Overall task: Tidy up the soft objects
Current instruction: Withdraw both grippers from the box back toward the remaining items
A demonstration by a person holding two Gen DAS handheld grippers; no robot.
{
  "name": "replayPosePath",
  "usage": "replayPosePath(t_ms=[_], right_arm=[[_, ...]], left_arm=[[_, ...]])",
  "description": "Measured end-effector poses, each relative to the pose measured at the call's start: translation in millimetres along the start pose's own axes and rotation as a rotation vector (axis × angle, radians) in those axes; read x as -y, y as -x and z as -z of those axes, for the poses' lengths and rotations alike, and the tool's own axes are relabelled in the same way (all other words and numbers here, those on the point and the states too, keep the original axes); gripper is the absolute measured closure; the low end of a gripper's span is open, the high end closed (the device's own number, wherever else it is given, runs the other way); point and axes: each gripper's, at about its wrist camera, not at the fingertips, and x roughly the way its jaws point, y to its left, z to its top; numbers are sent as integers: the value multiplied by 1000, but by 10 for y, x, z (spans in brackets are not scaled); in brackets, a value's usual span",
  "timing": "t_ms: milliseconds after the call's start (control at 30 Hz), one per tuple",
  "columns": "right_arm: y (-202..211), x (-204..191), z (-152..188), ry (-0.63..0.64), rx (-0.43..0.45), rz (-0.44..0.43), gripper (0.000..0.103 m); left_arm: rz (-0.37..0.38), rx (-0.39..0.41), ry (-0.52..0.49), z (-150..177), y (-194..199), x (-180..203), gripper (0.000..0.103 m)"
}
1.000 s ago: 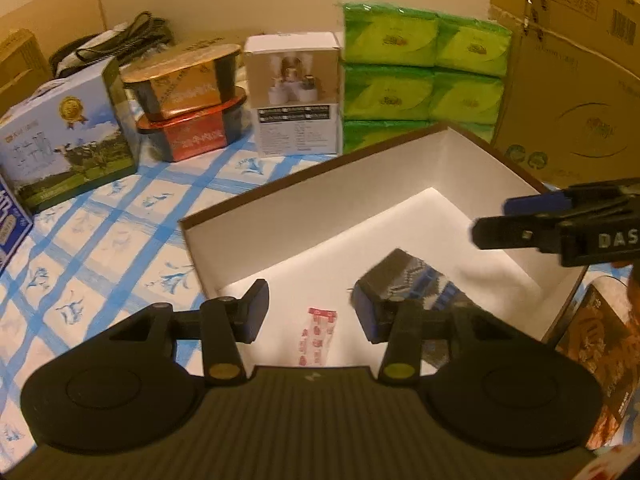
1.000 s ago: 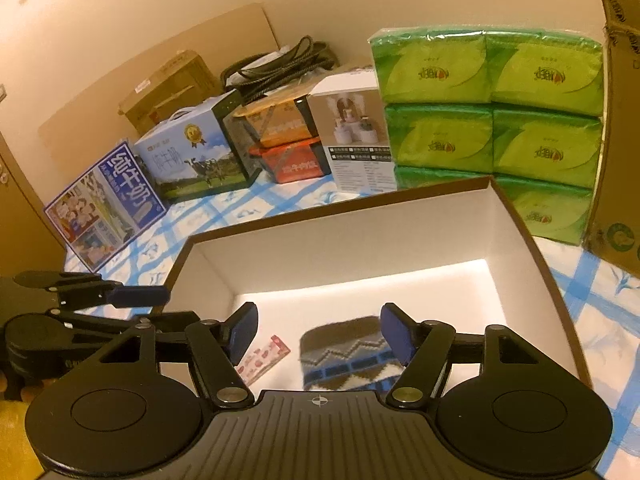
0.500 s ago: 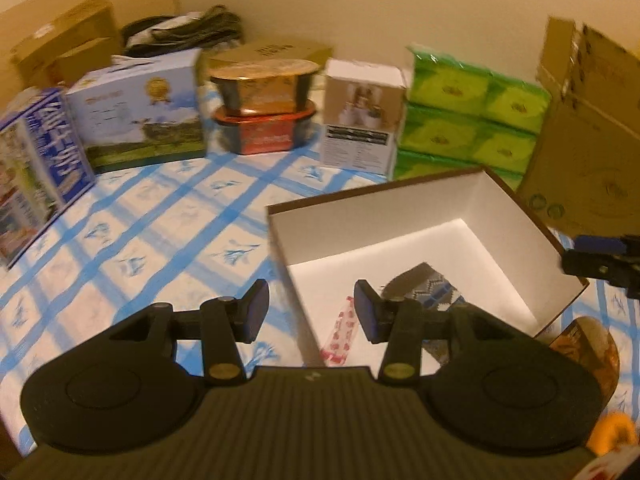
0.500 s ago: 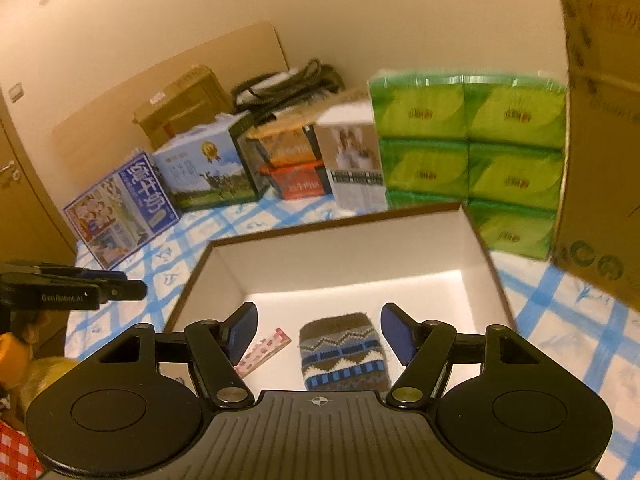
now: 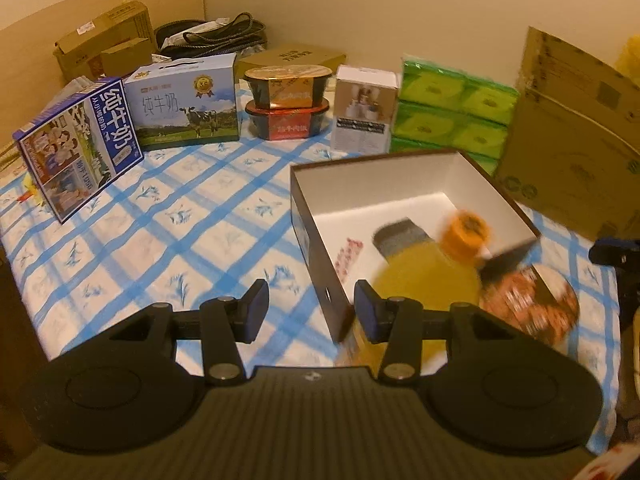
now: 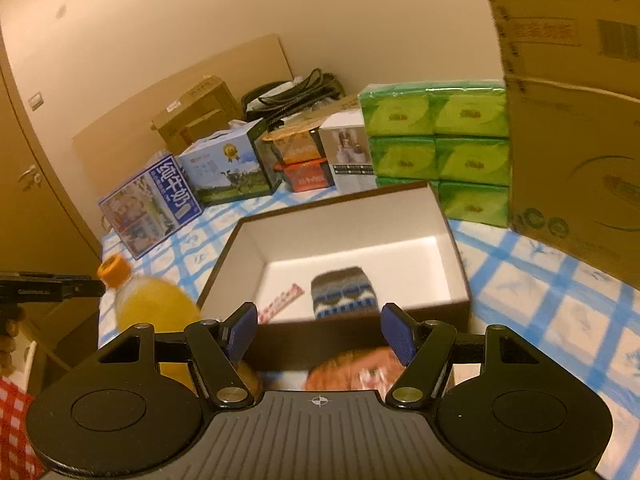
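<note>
- The left gripper (image 5: 308,312) has its jaws wide apart, and nothing is between them. It hangs over the counter (image 5: 168,216), just by the near left corner of the box (image 5: 316,256).
- The right gripper (image 6: 319,330) also has its jaws wide apart and holds nothing. It hangs in front of the near wall of the box (image 6: 456,256).
- The box is open on top. It is dark outside and white inside.
- A knitted sock (image 6: 343,292) lies flat on the box floor, near the front wall. It is grey with blue and white zigzags. In the left view the sock (image 5: 402,236) looks blurry.
- A small red and white packet (image 6: 280,305) lies just beside the sock, on its left. I cannot tell if they touch.
- A yellow bottle (image 6: 148,300) with an orange cap stands outside the box, close to its near left corner. In the left view the bottle (image 5: 432,276) is blurry.
- A round pack with an orange picture (image 5: 528,304) lies in front of the box.
- Behind the box stand green tissue packs (image 6: 436,152), a white carton (image 5: 366,110), two stacked food tubs (image 5: 288,104) and two milk cartons (image 5: 184,102).
- A big cardboard box (image 6: 576,128) stands to the right.
</note>
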Motion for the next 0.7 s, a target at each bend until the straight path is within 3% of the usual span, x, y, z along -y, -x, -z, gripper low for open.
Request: replayPosePath(t_ms=[533,700], right_arm=[[1165,-233,788,14,13,51,35],[1354,-306,985,16,5,49,35]], left_arm=[[32,-15,-4,977,952,696,57],[-1,-8,-1,1153,1159,862,56]])
